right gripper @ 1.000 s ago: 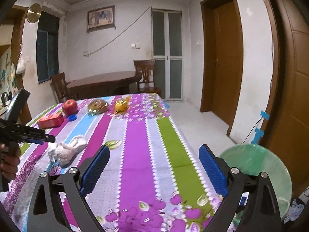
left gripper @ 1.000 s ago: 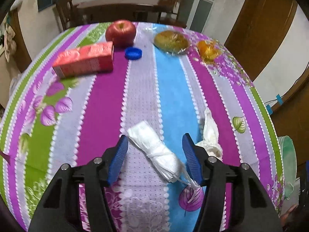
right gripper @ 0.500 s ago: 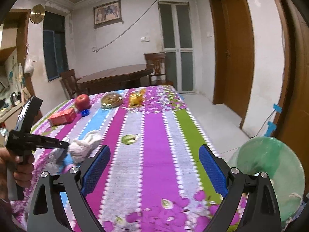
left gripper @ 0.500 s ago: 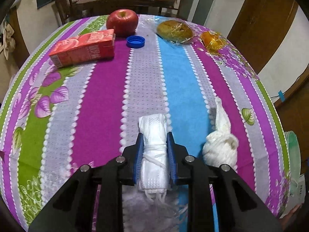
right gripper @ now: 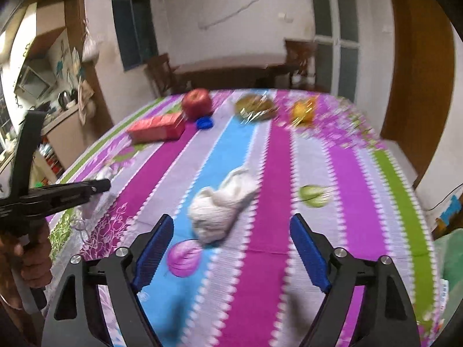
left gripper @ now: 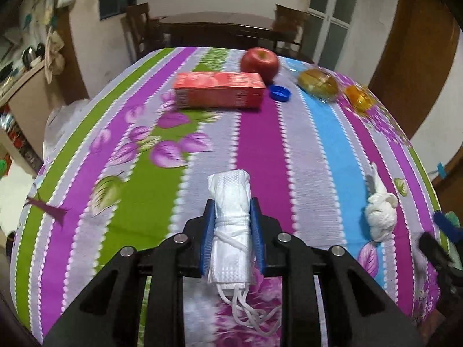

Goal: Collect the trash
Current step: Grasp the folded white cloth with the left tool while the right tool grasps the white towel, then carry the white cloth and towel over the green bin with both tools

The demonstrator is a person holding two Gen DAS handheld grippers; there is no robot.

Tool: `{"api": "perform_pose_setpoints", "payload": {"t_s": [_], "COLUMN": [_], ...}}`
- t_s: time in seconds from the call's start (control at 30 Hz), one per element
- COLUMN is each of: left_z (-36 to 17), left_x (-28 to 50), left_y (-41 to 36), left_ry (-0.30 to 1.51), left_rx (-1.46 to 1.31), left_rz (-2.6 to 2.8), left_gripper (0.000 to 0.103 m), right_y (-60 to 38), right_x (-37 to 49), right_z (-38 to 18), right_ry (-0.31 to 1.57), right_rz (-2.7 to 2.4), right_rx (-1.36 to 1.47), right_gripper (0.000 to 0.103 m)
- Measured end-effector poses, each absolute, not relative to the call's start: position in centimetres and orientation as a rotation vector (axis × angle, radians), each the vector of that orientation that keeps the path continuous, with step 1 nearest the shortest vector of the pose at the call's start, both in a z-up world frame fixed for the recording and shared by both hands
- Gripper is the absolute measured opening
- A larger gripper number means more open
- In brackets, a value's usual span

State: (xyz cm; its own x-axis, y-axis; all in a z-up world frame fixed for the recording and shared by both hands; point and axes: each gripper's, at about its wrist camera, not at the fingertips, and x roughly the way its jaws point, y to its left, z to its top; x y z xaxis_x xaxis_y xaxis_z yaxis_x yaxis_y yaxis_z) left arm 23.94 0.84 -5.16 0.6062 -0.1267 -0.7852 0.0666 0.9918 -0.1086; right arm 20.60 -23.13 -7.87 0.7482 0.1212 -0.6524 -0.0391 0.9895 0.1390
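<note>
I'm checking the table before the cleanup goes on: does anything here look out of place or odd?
Yes. A crumpled white tissue wad lies loose on the striped tablecloth, and a blue bottle cap sits by the apple with no bottle in view. The red carton lies on its side. No spill shows.

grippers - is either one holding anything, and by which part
The left gripper is shut on the rolled mask, gripped across its tied middle. The right gripper holds nothing: its jaws are closing, with the tissue wad just ahead, untouched.
</note>
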Motion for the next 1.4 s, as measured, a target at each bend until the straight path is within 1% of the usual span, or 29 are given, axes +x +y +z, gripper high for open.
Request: {"api": "perform_pose_setpoints", "payload": {"t_s": [0.07, 0.2, 0.27, 0.33, 0.43, 0.53, 1.0, 1.2, 1.4], "left_z": [-5.3, -5.6, -5.7, -5.8, -5.8, -5.7, -4.5, -2.5, -0.1], "left_x": [23.9, 24.1, 24.0, 23.9, 23.7, 23.5, 21.6, 21.1, 20.3], "left_y": [1.8, 2.6, 2.5, 2.2, 1.1, -0.1, -6.9, -11.0, -17.3], "left_ry": [0.915, 0.919, 0.919, 0.916, 0.91, 0.908, 0.848, 0.781, 0.702], "left_rx": [-0.093, -0.114, -0.112, -0.101, -0.07, -0.052, 0.087, 0.151, 0.217], "left_rz": [-0.108, -0.103, -0.109, -0.123, -0.127, -0.143, -0.201, -0.251, -0.34], "left_gripper": [0.022, 0.022, 0.022, 0.022, 0.022, 0.022, 0.023, 0.023, 0.023], "right_y": [-22.4, -21.4, -21.1, -21.0, -21.2, -21.4, -25.7, -29.3, -34.2], "right_x": [22.2, 25.0, 26.1, 27.1, 26.9, 26.0, 18.3, 15.3, 12.4], "right_z": [-8.5, -9.8, -10.5, -11.4, -11.8, -11.5, -8.0, -5.0, -2.5], "right_ry": [0.763, 0.833, 0.864, 0.897, 0.886, 0.853, 0.733, 0.663, 0.616], "right_rz": [0.091, 0.091, 0.077, 0.076, 0.098, 0.122, 0.098, 0.03, -0.071], "right_rx": [0.139, 0.17, 0.174, 0.2, 0.22, 0.233, 0.212, 0.195, 0.186], "right_gripper": [0.075, 0.07, 0.058, 0.049, 0.042, 0.041, 0.041, 0.041, 0.041]}}
